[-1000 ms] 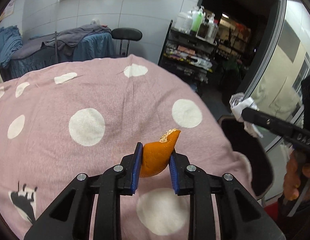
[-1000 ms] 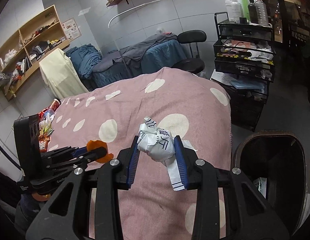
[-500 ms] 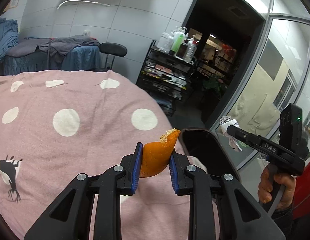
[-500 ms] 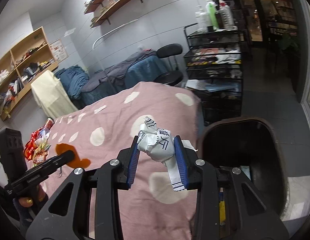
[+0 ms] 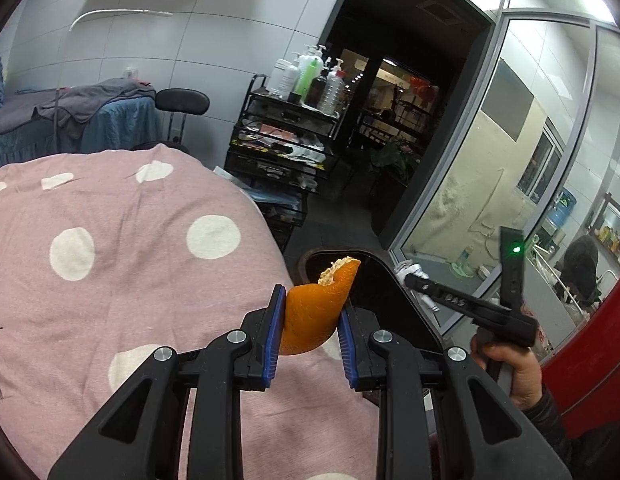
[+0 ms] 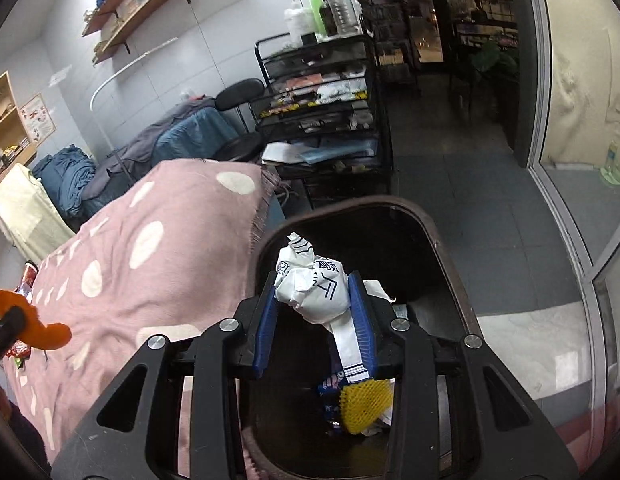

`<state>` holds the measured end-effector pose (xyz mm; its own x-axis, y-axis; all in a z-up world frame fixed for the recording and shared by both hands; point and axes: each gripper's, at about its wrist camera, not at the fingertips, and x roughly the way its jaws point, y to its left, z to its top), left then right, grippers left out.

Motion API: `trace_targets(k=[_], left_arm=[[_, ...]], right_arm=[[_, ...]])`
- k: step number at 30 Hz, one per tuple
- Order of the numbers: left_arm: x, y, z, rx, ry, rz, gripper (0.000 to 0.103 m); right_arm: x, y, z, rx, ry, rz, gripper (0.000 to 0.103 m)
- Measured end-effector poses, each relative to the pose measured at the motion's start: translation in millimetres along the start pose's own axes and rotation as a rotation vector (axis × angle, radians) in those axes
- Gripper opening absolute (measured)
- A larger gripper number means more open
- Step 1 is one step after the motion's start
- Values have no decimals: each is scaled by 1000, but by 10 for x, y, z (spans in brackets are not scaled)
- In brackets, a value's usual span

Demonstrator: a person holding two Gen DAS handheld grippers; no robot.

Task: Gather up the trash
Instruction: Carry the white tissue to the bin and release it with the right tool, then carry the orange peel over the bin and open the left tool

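My left gripper (image 5: pixel 310 340) is shut on an orange peel (image 5: pixel 316 312), held above the right edge of the pink dotted blanket (image 5: pixel 129 264), close to the dark trash bin (image 5: pixel 394 292). My right gripper (image 6: pixel 316 320) is shut on a crumpled white wrapper (image 6: pixel 314 290) and holds it over the open bin (image 6: pixel 442 248). The bin holds a yellow foam net (image 6: pixel 364 402) and other scraps. The right gripper with the wrapper (image 5: pixel 410 270) also shows in the left wrist view, and the peel (image 6: pixel 33 324) shows at the left of the right wrist view.
A black wire cart (image 6: pixel 322 108) with bottles stands beyond the bed. A black stool (image 5: pixel 181 102) and a bed with blue and grey covers (image 5: pixel 69 120) are at the back. A glass partition (image 6: pixel 570 160) is to the right. Snack packets (image 6: pixel 27 280) lie on the blanket.
Both grippers have swung right, from over the blanket toward the bin. The right gripper with the wrapper is now over the bin opening. Both holds are unchanged.
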<state>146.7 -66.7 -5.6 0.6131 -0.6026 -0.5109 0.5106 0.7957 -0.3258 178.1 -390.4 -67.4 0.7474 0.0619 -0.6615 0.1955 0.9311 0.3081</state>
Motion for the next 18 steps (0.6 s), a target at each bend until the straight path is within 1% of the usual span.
trace_targets(k=[3,4,5,6,7,8,9,13,18], left_arm=[[77,-47,-3,7,12,-8,25],[105,-65,-5,10,19,-14,25],[127,-76,-11,13,23,-17,25],[147,-94,-23,19,27,-18,25],[157,-114,-31,21,29,-19,25],[169,-127,-40,23,33,-22,25],[185,-140,-42,24,37,-25,25],[239,-189,-66,26,48,-35,25],[262,-275,-68,38,54,-47,25]], right_arm=[[174,-62,-65,-3,34,-24,38],[244,-84,-95,-5,50,-31,45],[287,-70,-113,-5,60,-34,49],[342,-93,-153,4,74,-36,57],[367,-119,-188,15,80,-39,62],[382,-116,-209,20,82,-41,71],[385,-129,-244,27,81,-42,74],[388,-140,-316,23,93,-31,77],[326,-157,-377,19,82,-40,77]])
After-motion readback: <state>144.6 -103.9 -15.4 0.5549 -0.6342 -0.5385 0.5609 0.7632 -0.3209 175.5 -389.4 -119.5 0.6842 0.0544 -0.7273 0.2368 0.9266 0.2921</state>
